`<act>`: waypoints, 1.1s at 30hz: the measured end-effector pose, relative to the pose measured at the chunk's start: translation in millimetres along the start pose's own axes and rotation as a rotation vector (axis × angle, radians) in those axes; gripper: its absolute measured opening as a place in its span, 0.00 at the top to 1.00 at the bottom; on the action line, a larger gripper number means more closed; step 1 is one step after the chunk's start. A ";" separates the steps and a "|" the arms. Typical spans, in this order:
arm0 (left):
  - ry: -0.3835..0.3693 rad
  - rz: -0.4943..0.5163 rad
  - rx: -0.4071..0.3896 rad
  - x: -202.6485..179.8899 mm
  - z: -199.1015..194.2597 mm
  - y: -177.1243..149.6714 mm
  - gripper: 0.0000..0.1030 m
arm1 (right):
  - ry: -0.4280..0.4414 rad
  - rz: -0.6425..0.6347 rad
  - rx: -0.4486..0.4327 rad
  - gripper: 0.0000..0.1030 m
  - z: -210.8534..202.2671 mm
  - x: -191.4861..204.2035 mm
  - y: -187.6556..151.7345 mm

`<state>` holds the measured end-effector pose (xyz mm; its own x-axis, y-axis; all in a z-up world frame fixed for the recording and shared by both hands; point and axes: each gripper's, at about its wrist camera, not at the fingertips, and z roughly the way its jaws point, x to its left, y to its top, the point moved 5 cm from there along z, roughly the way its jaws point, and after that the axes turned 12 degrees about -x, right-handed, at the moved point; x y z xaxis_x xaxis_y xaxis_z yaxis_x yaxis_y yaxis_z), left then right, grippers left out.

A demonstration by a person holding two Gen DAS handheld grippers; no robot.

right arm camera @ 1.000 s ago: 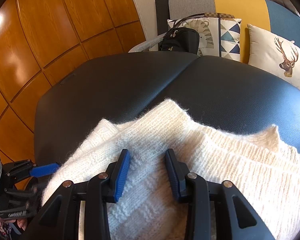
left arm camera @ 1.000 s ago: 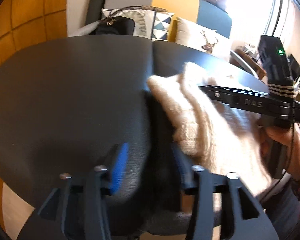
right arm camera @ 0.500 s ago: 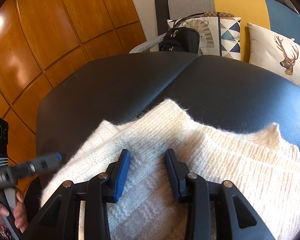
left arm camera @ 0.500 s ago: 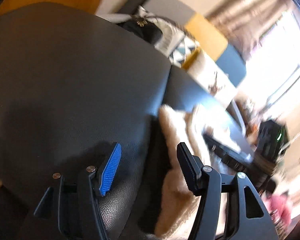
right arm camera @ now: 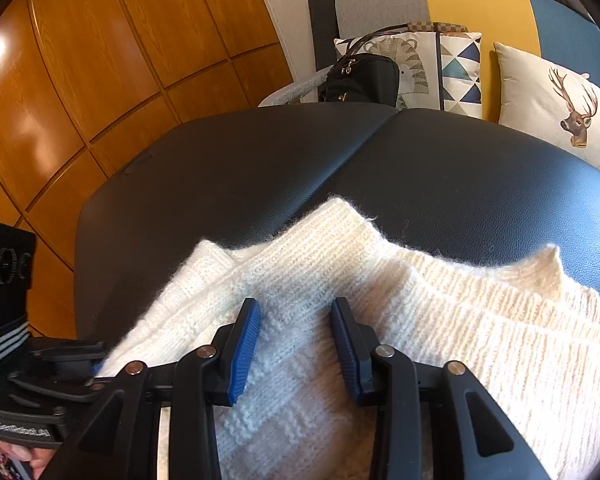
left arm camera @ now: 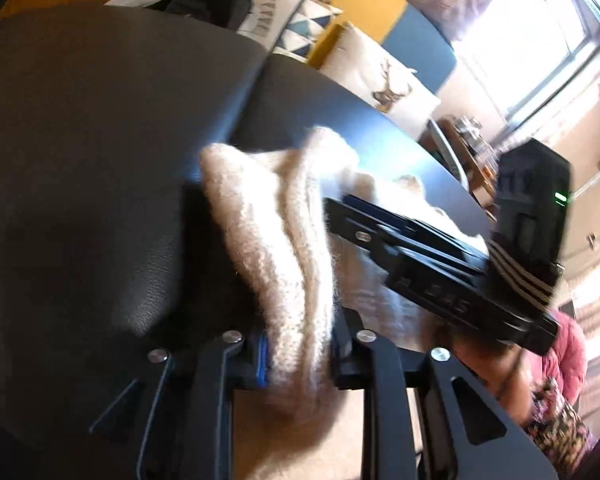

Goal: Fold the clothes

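At the bottom of the left wrist view, the left gripper (left arm camera: 298, 354) has just been closing, and its pads now press from both sides on a thick edge of the sweater (left arm camera: 276, 240); the blue pad is half hidden by the wool. From the jaws the pinched edge runs up toward the middle of the frame, so its long axis lies almost along the gripper's own direction. The left hand is therefore the one at the sweater's edge, and I judge that the coming fold turns on carrying this edge across toward the right side of the frame, where the rest of the garment lies. In the right wrist view, the right gripper (right arm camera: 296, 344) rests on the sweater (right arm camera: 440, 320) at lower centre, its jaws partly apart with flat knit between the pads; whether they pinch it I cannot tell. The sweater is cream, fuzzy and ribbed, lying in soft layers. It lies on a black padded table (right arm camera: 260, 168). Beyond the table stand cushions (right arm camera: 556, 100) and a black bag (right arm camera: 362, 78).
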<state>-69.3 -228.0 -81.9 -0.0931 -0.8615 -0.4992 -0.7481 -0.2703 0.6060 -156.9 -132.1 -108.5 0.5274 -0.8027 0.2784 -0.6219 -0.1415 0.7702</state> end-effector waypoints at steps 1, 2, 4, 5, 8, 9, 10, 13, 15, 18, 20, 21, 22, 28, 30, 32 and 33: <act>0.001 0.013 0.004 -2.1 -2.2 1.7 0.80 | 0.002 0.001 0.000 0.64 0.2 0.0 0.0; 0.005 0.027 0.010 -3.5 -3.9 3.7 0.80 | 0.005 0.003 -0.001 0.64 0.3 0.0 0.2; 0.078 0.046 0.062 8.6 3.1 -0.5 0.80 | 0.009 0.005 -0.003 0.64 0.5 0.0 0.5; 0.106 0.016 0.088 18.4 6.2 -4.2 0.78 | 0.007 0.003 -0.001 0.64 0.9 0.5 0.4; 0.118 -0.101 0.093 30.2 1.1 -2.3 0.75 | -0.003 -0.013 0.000 0.64 1.4 4.2 -0.9; 0.145 -0.065 0.082 25.6 -3.2 -1.1 0.75 | -0.006 -0.016 0.000 0.64 1.5 5.0 -1.2; 0.172 -0.022 0.069 20.9 -6.7 -0.3 0.74 | -0.005 -0.015 -0.002 0.64 1.8 5.1 -1.3; 0.266 0.104 0.004 10.0 -14.7 5.3 0.70 | 0.003 -0.005 -0.004 0.64 1.7 3.8 -1.4; 0.327 0.144 -0.077 9.1 -27.3 11.8 0.70 | 0.008 0.002 -0.008 0.64 2.0 2.7 -1.0; 0.362 0.168 -0.194 2.5 -40.7 24.0 0.70 | 0.024 0.021 -0.009 0.63 1.3 0.8 0.1; 0.315 0.193 -0.214 -8.9 -35.1 27.4 0.69 | 0.039 0.049 0.005 0.62 0.6 -0.8 3.3; 0.292 0.220 -0.212 -17.0 -30.6 26.8 0.69 | 0.042 0.062 0.014 0.62 0.6 -1.6 6.1; 0.285 0.260 -0.200 -22.7 -24.1 21.9 0.69 | 0.036 0.072 0.027 0.62 1.2 -2.2 11.2; 0.323 0.427 -0.197 -25.6 9.9 -13.1 0.64 | 0.013 0.064 0.139 0.62 19.4 5.0 32.5; 0.364 0.491 -0.273 -23.1 11.9 -22.1 0.48 | -0.012 -0.010 0.161 0.62 27.8 12.6 30.7; 0.401 0.507 -0.325 -18.0 10.9 -27.1 0.33 | -0.040 -0.085 0.162 0.61 33.4 20.4 26.0; 0.394 0.476 -0.336 -13.7 10.6 -27.4 0.32 | -0.047 -0.117 0.148 0.60 33.9 23.4 24.2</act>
<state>-54.5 -204.3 -98.2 -0.0679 -0.9936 0.0907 -0.4352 0.1113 0.8934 -179.2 -173.9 -102.8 0.5758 -0.8014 0.1618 -0.6377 -0.3164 0.7023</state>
